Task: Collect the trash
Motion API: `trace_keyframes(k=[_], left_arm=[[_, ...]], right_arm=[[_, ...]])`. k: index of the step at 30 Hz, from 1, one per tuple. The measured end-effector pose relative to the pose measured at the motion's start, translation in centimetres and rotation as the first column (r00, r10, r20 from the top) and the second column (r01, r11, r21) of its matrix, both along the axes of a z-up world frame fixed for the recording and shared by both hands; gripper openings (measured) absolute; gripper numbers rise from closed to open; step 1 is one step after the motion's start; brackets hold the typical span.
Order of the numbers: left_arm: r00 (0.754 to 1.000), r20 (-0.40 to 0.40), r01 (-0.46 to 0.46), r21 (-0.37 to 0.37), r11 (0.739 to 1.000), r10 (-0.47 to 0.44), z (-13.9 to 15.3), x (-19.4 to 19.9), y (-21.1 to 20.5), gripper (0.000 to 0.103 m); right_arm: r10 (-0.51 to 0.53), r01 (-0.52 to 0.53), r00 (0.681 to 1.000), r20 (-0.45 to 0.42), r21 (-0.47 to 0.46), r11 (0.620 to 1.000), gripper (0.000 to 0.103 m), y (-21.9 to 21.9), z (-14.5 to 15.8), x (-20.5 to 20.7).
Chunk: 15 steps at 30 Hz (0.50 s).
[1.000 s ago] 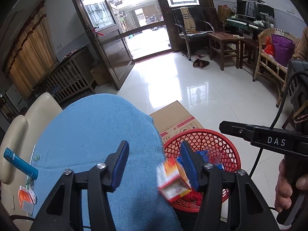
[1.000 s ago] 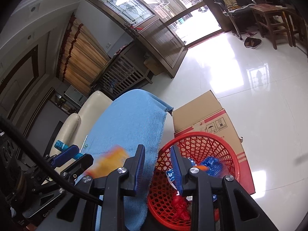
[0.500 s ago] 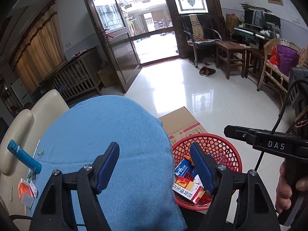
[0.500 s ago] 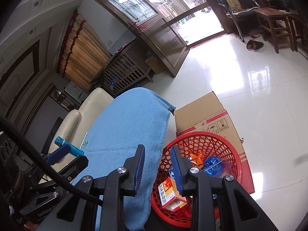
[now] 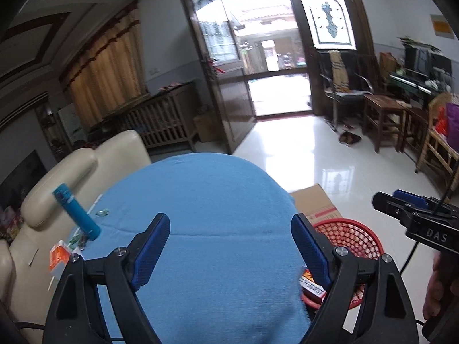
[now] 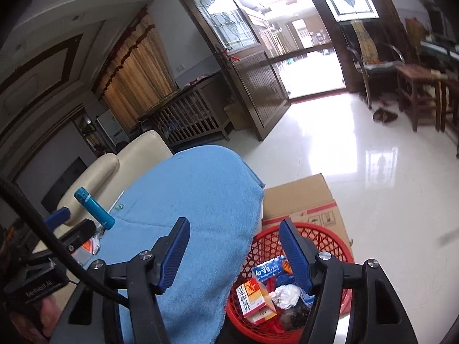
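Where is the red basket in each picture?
Left wrist view: the red basket sits low on the right, partly hidden behind the left gripper's right finger.
Right wrist view: the red basket is at the bottom, right of the middle, full of trash.
Shared landmark: the cardboard box right behind it.

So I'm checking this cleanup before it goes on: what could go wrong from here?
1. The teal bottle leans at the blue cloth's edge; a careless reach might knock it over.
2. The red basket looks nearly full, so more trash could spill.
3. The small green scrap is easily missed.
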State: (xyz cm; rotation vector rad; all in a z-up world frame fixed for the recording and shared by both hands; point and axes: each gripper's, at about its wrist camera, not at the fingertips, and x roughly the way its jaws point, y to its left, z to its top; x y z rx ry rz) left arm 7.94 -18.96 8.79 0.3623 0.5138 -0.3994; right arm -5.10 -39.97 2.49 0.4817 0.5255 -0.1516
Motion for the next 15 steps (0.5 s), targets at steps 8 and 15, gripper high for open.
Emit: trace_keyframes(k=[8,15], left_arm=[[0.99,0.056,-0.129,-0.045,0.991,0.132,1.5,-0.1,5.2,0.087],[0.976,0.069,-0.203,-0.053,0.978,0.206,1.6,0.1,8.5,0.087]], right_arm=[[0.081,-0.076,0.996,0.032,-0.128,0.989,0.069,5.5,2.6,0.4],[0.161,-0.153,0.986,0.037,-0.167,0.974,0.069,9.8,3.3,0.9]])
